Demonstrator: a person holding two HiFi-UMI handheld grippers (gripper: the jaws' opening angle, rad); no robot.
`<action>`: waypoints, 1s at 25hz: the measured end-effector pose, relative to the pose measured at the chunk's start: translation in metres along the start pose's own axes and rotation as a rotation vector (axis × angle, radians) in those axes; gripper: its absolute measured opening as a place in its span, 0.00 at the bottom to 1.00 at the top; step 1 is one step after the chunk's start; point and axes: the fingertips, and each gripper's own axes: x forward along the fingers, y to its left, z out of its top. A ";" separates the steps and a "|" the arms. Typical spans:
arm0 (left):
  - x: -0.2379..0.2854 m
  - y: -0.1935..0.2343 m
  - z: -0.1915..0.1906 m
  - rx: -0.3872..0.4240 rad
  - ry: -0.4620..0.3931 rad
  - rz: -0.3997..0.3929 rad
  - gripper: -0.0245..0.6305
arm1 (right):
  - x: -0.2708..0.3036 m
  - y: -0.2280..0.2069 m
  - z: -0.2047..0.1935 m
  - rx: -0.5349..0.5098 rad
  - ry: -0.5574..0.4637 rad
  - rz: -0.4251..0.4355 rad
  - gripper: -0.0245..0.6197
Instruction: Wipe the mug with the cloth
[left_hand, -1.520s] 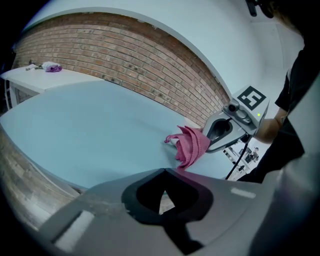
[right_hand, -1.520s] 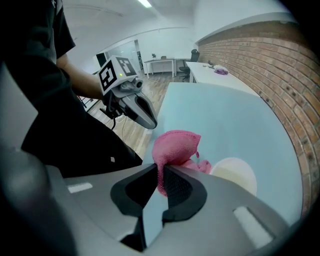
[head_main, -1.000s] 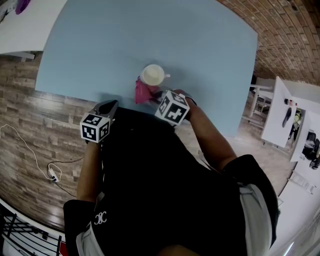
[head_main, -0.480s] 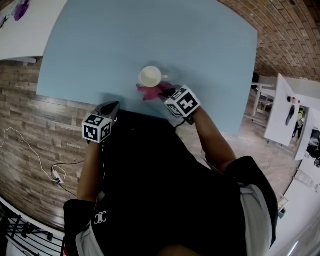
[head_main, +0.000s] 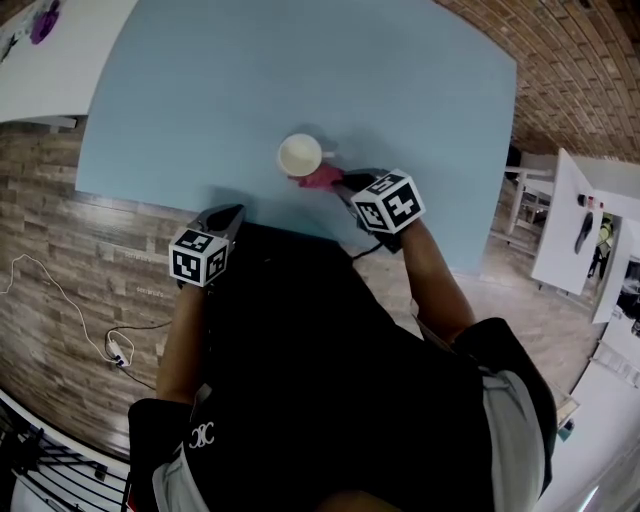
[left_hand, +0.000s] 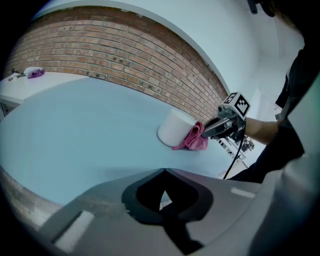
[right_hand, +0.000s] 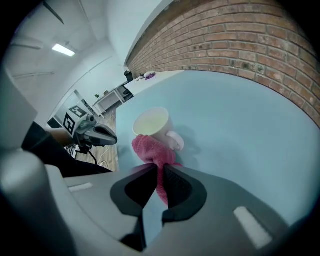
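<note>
A white mug (head_main: 300, 154) stands upright on the light blue table (head_main: 300, 70), its handle to the right. A pink cloth (head_main: 322, 178) lies bunched against the mug's near side. My right gripper (head_main: 345, 186) is shut on the pink cloth (right_hand: 152, 152), pressing it to the mug (right_hand: 152, 125). My left gripper (head_main: 228, 213) hangs at the table's near edge, well left of the mug, shut with nothing in it. In the left gripper view the mug (left_hand: 175, 129), the cloth (left_hand: 192, 140) and the right gripper (left_hand: 204, 134) show ahead.
A white side table (head_main: 40, 60) with a purple thing (head_main: 43, 20) stands at far left. Wood floor (head_main: 80, 260) with a white cable (head_main: 70, 320) lies below the table's edge. A brick wall (head_main: 570, 60) and white furniture (head_main: 575, 230) are at right.
My right gripper has swept right along the mug's near side, dragging the pink cloth from the mug's left to its lower right. The left gripper has stayed in place.
</note>
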 end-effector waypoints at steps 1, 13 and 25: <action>0.000 0.000 0.000 -0.001 -0.001 0.001 0.04 | -0.003 0.000 0.002 0.000 -0.008 -0.002 0.10; -0.007 -0.003 -0.007 -0.012 -0.003 0.031 0.04 | 0.032 -0.027 0.002 0.005 0.116 -0.149 0.10; 0.003 -0.012 -0.004 0.009 -0.004 0.011 0.04 | 0.000 -0.005 0.013 0.019 0.041 -0.069 0.10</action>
